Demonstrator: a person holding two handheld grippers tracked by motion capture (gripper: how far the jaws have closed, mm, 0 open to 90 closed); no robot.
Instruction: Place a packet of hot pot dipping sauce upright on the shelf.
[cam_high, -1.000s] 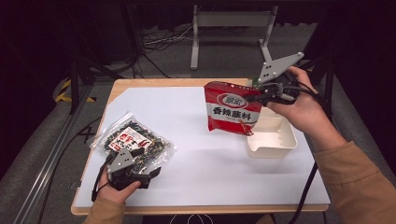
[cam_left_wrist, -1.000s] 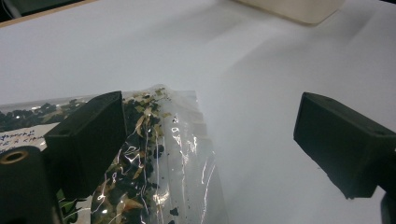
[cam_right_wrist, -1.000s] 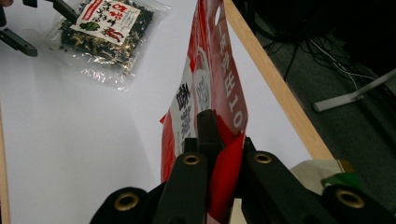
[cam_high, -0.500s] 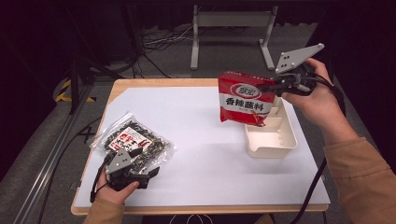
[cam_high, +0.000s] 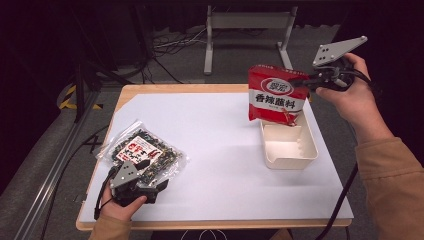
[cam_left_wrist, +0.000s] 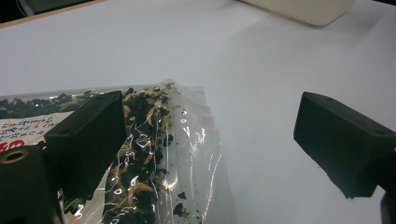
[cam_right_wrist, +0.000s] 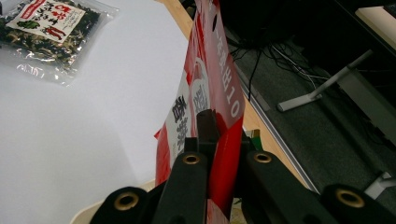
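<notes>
A red snack packet (cam_high: 275, 100) with white lettering hangs in the air above the far end of a cream tray (cam_high: 290, 150). My right gripper (cam_high: 302, 82) is shut on the packet's upper right edge; in the right gripper view the red packet (cam_right_wrist: 205, 88) is pinched between the black jaws. A clear bag of dark dried bits (cam_high: 142, 152) with a red and white label lies flat at the front left. My left gripper (cam_high: 145, 182) rests at its near corner, jaws open. In the left gripper view the bag (cam_left_wrist: 154, 154) lies under the left jaw, with bare sheet between the fingertips.
A white sheet (cam_high: 210, 145) covers the wooden table (cam_high: 150, 90). Cables and a grey metal stand (cam_high: 245, 22) sit on the dark floor behind the table. A metal rail (cam_high: 55, 165) runs along the left side. The middle of the sheet is bare.
My right gripper has carried the red packet rightward and slightly up, from beside the tray to above its far end. The left gripper and the clear bag have stayed put.
</notes>
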